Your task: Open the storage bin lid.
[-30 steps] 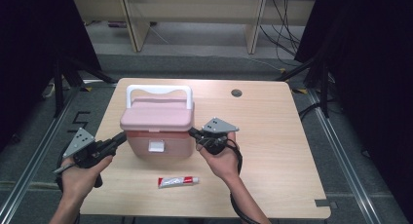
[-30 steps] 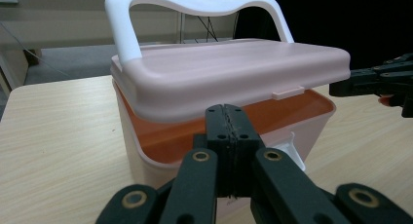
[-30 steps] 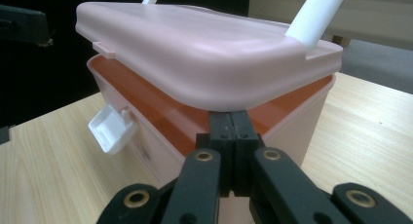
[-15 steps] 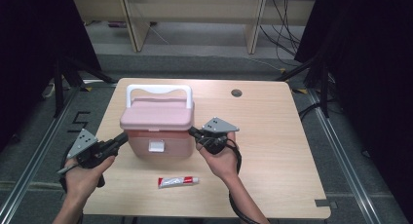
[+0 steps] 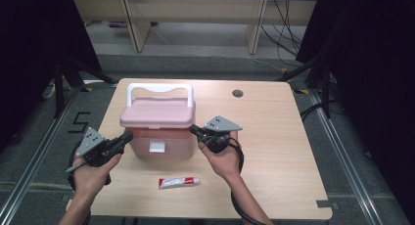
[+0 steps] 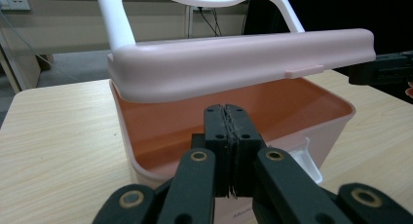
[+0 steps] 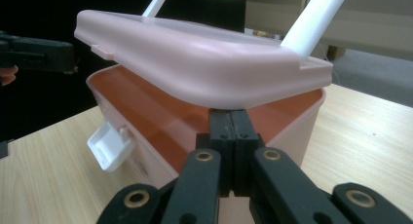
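lid-raising in progress on pink plastic storage box with white carry handle (image 5: 157, 132), standing near the table's middle on the pale wood-grain table (image 5: 274, 151). pink lid (image 6: 234, 58) sits lifted and tilted above the orange interior, white front latch (image 7: 108, 145) hanging undone. left gripper (image 6: 229, 136) has its jaws pressed together, empty, tip at the box's left rim under the lid. right gripper (image 7: 233, 131) likewise pressed together, tip under the lid's right edge. small red-and-white tube (image 5: 178, 182) lies on the table in front of the box. recommendation: raise both sides evenly so the lid hinges back without twisting; keep the tips beneath the lid edge.
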`<control>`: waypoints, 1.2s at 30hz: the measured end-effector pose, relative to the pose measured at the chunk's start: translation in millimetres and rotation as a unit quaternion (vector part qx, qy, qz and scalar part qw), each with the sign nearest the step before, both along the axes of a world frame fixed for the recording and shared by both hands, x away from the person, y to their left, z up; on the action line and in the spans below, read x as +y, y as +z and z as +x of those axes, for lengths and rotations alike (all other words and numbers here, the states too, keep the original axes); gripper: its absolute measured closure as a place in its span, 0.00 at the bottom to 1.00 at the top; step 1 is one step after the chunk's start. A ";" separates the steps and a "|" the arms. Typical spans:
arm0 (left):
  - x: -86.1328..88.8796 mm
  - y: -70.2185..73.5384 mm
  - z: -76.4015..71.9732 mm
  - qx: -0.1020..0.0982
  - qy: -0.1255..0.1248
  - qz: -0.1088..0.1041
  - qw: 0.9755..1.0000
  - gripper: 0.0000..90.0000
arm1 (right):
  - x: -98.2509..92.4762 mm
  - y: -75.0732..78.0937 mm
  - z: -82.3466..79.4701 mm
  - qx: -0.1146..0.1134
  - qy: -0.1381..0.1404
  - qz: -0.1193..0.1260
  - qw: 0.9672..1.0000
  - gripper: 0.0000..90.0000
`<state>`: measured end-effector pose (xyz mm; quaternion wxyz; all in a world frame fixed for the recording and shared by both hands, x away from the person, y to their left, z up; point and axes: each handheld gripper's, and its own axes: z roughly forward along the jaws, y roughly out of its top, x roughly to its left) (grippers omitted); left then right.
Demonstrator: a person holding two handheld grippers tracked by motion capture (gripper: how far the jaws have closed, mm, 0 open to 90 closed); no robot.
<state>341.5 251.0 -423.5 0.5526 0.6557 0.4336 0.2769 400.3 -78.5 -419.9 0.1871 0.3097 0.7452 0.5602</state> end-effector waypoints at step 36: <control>-14.8 10.1 26.8 -0.002 0.026 0.003 1.000 1.00 | -0.2 6.9 0.5 -0.012 -0.009 0.008 1.000 1.00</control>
